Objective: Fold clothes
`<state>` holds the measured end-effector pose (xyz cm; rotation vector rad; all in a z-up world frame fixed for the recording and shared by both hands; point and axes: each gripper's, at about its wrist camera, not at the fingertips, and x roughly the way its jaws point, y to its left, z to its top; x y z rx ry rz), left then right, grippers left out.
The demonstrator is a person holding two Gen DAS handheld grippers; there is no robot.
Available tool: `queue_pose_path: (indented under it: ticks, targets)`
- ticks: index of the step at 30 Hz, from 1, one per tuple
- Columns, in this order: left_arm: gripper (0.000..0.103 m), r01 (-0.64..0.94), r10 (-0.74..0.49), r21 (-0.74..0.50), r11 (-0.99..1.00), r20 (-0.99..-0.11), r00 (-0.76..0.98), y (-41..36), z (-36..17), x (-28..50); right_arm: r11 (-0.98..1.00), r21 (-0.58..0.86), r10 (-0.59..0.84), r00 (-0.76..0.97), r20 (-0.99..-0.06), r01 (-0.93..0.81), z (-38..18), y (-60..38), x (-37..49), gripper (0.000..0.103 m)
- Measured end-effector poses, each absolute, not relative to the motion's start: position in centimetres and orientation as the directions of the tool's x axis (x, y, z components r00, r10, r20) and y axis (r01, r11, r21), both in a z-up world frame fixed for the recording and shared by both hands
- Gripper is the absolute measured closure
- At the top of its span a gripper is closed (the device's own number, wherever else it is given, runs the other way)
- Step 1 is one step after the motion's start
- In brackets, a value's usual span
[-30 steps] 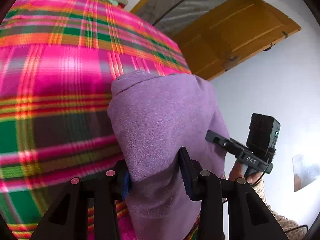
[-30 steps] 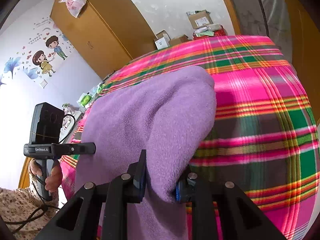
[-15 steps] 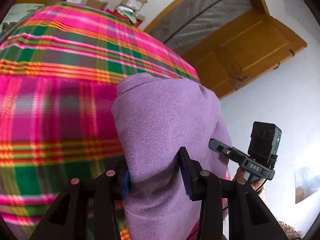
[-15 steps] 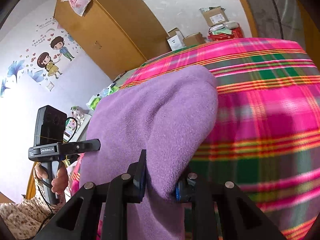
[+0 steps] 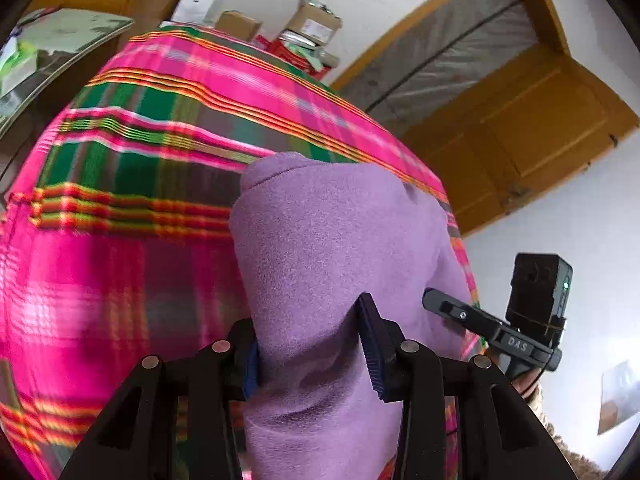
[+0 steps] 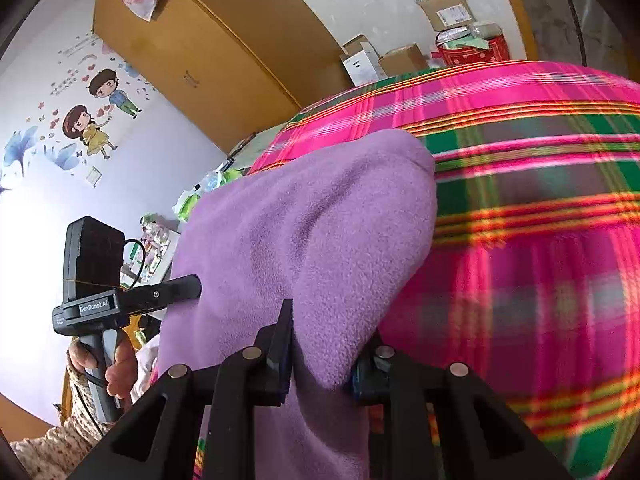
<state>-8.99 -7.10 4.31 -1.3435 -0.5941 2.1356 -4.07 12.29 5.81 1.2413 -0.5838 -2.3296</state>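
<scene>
A purple fleece garment point(image 5: 340, 248) is stretched between both grippers above a pink and green plaid blanket point(image 5: 120, 208). My left gripper point(image 5: 310, 344) is shut on the garment's near edge, with cloth bunched between its jaws. My right gripper point(image 6: 324, 348) is shut on the garment point(image 6: 304, 240) at the other end. The right gripper also shows at the right of the left wrist view point(image 5: 500, 328), and the left gripper shows at the left of the right wrist view point(image 6: 132, 296), held in a hand. The garment hides the blanket under it.
Cardboard boxes point(image 5: 312, 24) and a red box point(image 6: 472, 52) stand beyond the blanket's far edge. A wooden wardrobe point(image 6: 208, 48) and a wooden door point(image 5: 520, 136) flank the bed point(image 6: 540, 220). A cluttered side table point(image 6: 156, 240) stands at the left.
Both grippers have risen and tilted up with the garment, so more of the blanket's far edge, the boxes and the wall have come into view. Both grips are unchanged.
</scene>
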Motion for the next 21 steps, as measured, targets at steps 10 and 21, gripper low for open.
queue_pose_path:
  ticks: [10,21]
  targets:
    - [0.060,-0.184,0.622,-0.605,-0.774,-0.676,-0.395,-10.0,3.8,-13.2,-0.810,0.564,-0.554,-0.522,-0.649,0.158,4.7,9.7,-8.5,0.081]
    - [0.051,-0.148,0.598,-0.593,-0.792,-0.701,-0.388,-10.9,1.5,-13.6,-0.871,0.456,-0.476,-0.535,-0.698,0.181,3.2,8.3,-9.9,0.070]
